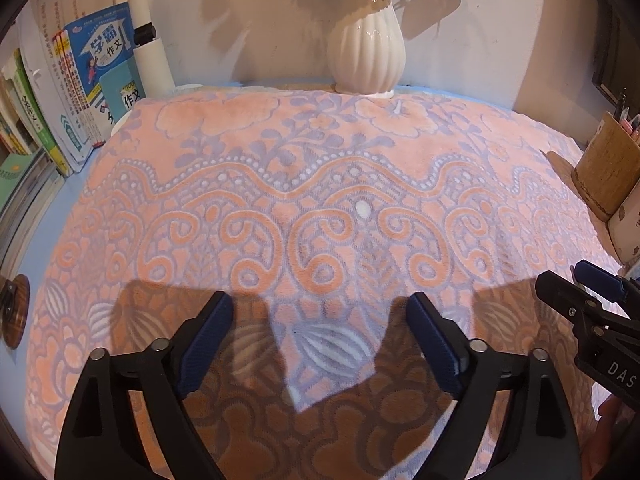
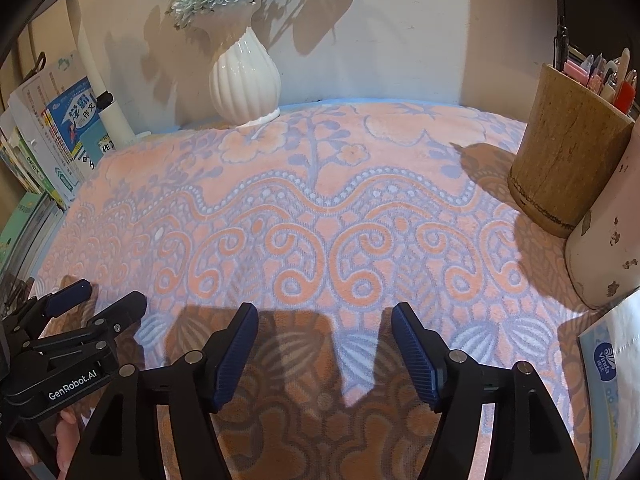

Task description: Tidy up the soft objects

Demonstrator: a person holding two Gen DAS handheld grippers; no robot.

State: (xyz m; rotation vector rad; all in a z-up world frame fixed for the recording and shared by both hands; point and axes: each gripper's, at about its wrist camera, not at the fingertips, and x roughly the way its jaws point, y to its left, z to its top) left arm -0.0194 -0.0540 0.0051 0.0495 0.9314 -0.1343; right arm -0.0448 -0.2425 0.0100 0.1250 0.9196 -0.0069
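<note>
A pink and lavender patterned towel lies spread flat over the blue desk; it also fills the right wrist view. My left gripper is open and empty, hovering just above the towel's near part. My right gripper is open and empty, also just above the towel's near part. The right gripper shows at the right edge of the left wrist view. The left gripper shows at the lower left of the right wrist view.
A white ribbed vase with flowers stands at the towel's far edge, also seen in the right wrist view. Books and a white lamp post stand at the left. A wooden pen holder, a pale cylinder and a tissue pack stand at the right.
</note>
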